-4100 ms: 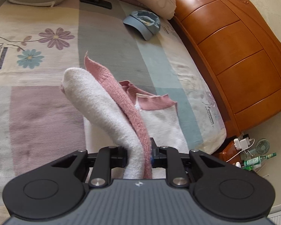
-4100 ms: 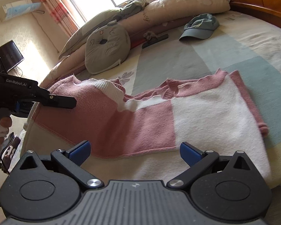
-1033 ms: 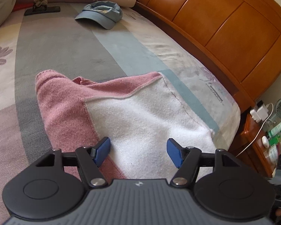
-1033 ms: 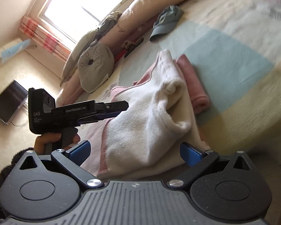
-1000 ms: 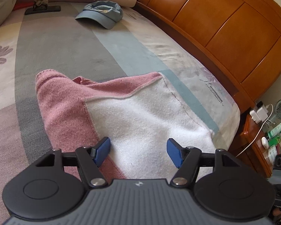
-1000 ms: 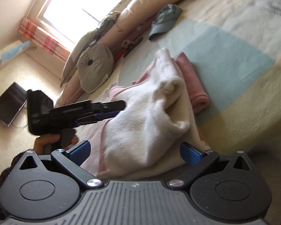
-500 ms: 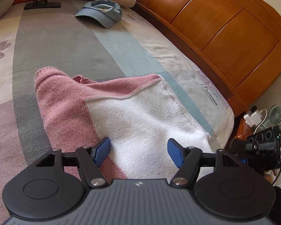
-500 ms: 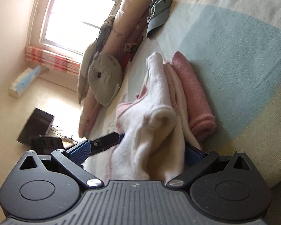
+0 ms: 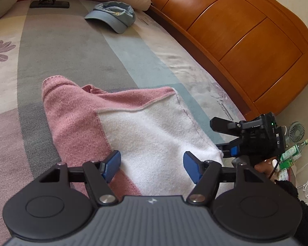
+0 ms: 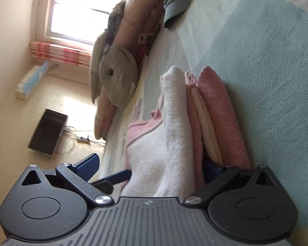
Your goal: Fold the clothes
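Garment: pink-and-white sweater [image 9: 133, 127] lies on the bed [image 9: 71, 47] near its foot edge, doubled into a compact block; the right wrist view shows several stacked layers [image 10: 203, 110], pink and white alternating.
Location, clock-face: in the left wrist view the sweater fills the centre, with its pink corner toward 10 o'clock.
Left gripper [image 9: 152, 164]: fingers wide apart, blue pads hovering over the white panel, holding nothing.
Right gripper [image 10: 152, 168]: fingers spread wide, straddling the edge of the stack; the white top layer passes between them. One pad [image 10: 88, 166] is clear of the cloth, the other mostly hidden behind the layers. No pinch visible.
Right gripper, seen from the left: at 3 o'clock, level with the sweater's near corner [image 9: 228, 137].
Progress (judgement): folds already stacked, so the piece looks late-stage. Top white layer bulges and sits slightly proud of the layers beneath; squaring up or one further fold may remain. Cannot settle which.
Containers: none in view holding clothes. No basket or drawer open.
Other items: blue cap [image 9: 113, 16] at 12 o'clock, well apart from the sweater; pillows [image 10: 117, 75] along the far edge; wooden footboard [image 9: 236, 26] at 2 o'clock.
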Demonstrator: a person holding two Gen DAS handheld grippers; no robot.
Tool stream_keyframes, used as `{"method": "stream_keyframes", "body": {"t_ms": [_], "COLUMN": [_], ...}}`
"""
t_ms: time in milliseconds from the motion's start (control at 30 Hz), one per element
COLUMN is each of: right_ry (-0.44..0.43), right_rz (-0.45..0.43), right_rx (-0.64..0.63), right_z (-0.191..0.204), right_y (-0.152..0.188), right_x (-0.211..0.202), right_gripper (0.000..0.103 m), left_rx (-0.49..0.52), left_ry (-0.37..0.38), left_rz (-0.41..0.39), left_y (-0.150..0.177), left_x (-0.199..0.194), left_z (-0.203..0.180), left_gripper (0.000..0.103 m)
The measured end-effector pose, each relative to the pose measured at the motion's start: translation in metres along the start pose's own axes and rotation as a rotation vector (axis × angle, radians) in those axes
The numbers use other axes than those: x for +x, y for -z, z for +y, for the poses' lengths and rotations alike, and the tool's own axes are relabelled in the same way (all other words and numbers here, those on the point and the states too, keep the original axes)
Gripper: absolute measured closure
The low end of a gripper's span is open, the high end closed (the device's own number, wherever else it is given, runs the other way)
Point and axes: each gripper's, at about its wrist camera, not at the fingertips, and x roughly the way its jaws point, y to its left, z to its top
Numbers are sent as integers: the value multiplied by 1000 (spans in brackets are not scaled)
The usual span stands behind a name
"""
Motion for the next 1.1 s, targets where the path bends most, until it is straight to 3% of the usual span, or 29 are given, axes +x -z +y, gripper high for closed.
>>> {"method": "stream_keyframes", "body": {"t_ms": [100,167,233,500,633,700,833,933,1033,1100], "right_ry": [101,181,237,307,337,348,368,383,398,415], "right_rz": [-2,-3,-10,-87,-121,-125,-133,-139,-146,-141], "right_rx": [-74,-123,-142,-188,-213,-233,-272,-301,-331,-346], "right_z": [6,9,11,20,25,27,31,35,38,38], "right_y": [6,10,13,29,33,24,5,-8,-22,-29], "right_x": [0,-1,-3,-17,-22,-17,-9,-2,4,10], "right_gripper": [30,65,76,80,78,72,50,47,49,75], "left_rx": [3,7,19,130,120,110,115,97,88,86], "left_ry": [1,-2,-10,-25,-41,-33,-27,-12,-4,1], "left_rz": [-7,-8,-9,3,12,2,7,-3,-11,-30], "left_y": [1,2,1,3,2,1,1,2,1,-2], "left_x": [1,2,1,1,10,5,6,7,4,-1], "left_z": [-1,-1,-5,-21,-15,-15,-11,-9,-8,-8], "left_gripper": [36,36,36,35,35,35,35,35,35,35]}}
